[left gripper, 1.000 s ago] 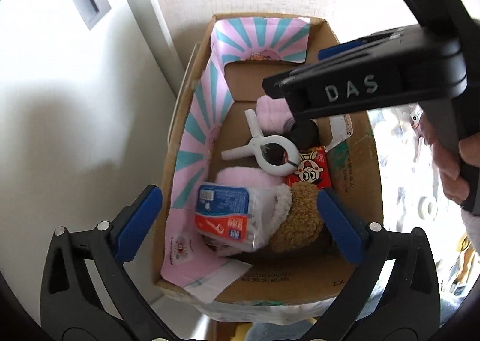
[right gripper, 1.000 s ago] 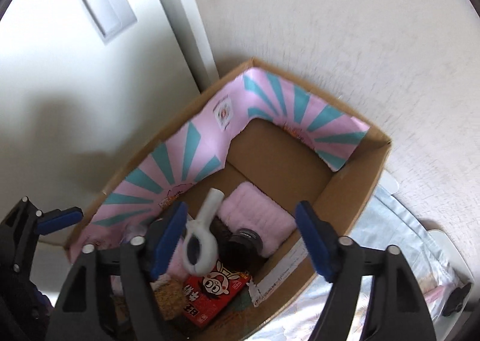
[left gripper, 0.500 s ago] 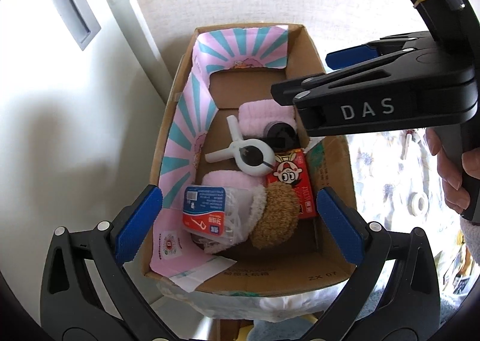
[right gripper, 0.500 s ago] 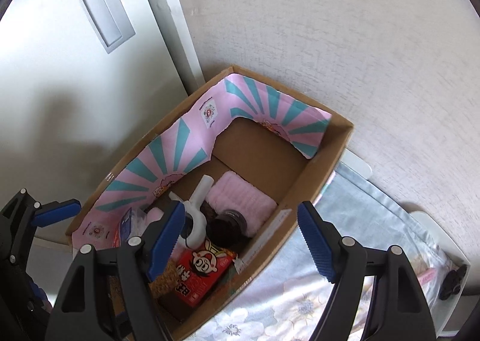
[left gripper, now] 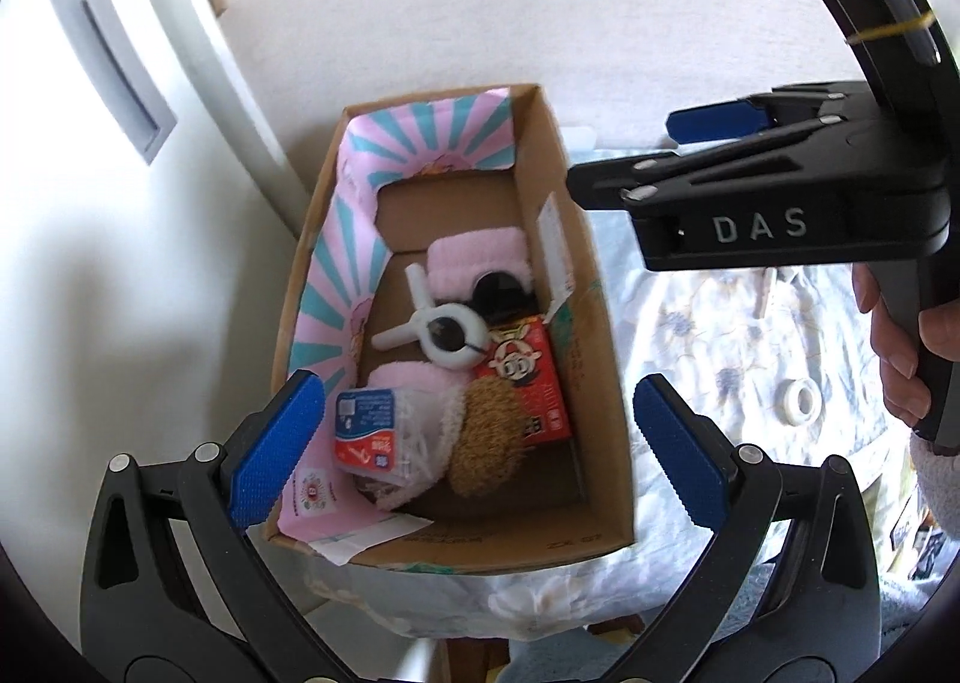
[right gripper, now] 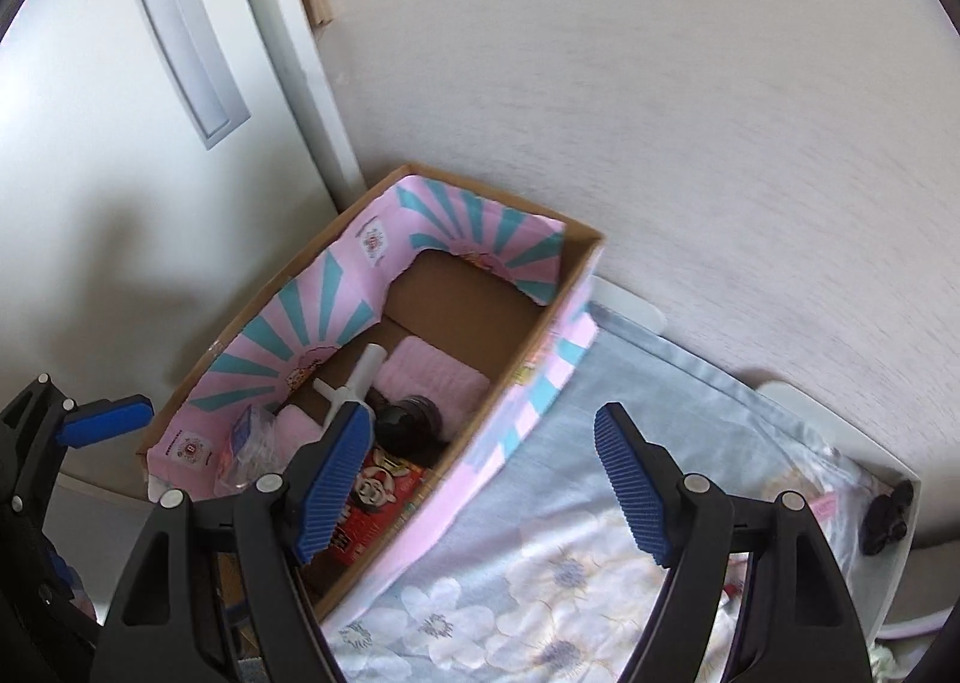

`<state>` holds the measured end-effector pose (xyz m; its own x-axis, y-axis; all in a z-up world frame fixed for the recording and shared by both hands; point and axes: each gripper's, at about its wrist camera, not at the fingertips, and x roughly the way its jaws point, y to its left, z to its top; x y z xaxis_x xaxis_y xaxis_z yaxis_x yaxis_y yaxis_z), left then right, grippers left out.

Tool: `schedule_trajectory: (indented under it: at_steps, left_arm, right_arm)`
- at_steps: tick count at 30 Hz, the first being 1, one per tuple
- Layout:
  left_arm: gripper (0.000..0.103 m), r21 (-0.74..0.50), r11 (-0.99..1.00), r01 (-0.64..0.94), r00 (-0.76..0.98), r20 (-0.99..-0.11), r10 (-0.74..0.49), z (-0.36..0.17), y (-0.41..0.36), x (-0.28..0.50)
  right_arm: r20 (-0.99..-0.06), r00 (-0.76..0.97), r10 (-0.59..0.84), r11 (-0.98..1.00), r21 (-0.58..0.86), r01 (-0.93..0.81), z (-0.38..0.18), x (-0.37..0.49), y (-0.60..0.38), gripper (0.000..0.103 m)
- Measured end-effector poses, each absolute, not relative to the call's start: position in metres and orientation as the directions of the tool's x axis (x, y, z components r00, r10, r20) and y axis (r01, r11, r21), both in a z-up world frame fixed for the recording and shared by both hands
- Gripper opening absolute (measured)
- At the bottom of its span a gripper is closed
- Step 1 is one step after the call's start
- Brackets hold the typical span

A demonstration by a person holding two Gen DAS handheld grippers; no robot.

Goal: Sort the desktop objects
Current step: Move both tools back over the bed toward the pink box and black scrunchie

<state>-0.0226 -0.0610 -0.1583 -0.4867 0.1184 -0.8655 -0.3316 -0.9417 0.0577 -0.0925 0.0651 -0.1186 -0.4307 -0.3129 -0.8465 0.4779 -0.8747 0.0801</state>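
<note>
Both sets of jaws stood wide apart and held nothing: the left gripper [left gripper: 474, 452] hung above the near end of the cardboard box [left gripper: 606, 527], the right gripper [right gripper: 483, 482] over its right wall. The box sat in the table's corner, likely as the sorting bin. Inside lay a red carton [left gripper: 528, 383], a white clip [left gripper: 447, 332], pink towels [left gripper: 480, 257] and a floss-pick packet [left gripper: 372, 428]. A tape roll [left gripper: 801, 401] lay on the floral cloth [right gripper: 540, 563].

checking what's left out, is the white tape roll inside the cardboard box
No, the white tape roll lies on the floral cloth, outside the cardboard box.
</note>
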Motion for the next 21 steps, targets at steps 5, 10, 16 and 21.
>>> schedule_trajectory:
  at_steps: [5,10,16,21]
  left_arm:
    - [0.103,0.060,-0.925,-0.376,-0.494,-0.857,0.145,-0.149,-0.039,-0.022]
    - [0.103,0.057,-0.904,-0.425,-0.490,-0.853,0.177,-0.144,-0.013,-0.022]
    - [0.103,0.038,-0.878,-0.476,-0.461,-0.861,0.213,-0.145,0.019,-0.022]
    - [0.103,0.027,-0.860,-0.510,-0.438,-0.868,0.233,-0.149,0.046,-0.024]
  right_arm:
    - [-0.837,-0.467,-0.285,-0.905,0.074,0.419,-0.113,-0.084,0.101,0.074]
    - [-0.833,-0.501,-0.235,-0.939,0.061,0.339,-0.107,-0.077,0.149,0.074]
    - [-0.840,-0.519,-0.158,-0.970,0.034,0.240,-0.109,-0.062,0.213,0.074]
    - [-0.857,-0.502,-0.116,-0.985,0.034,0.170,-0.123,-0.045,0.256,0.074]
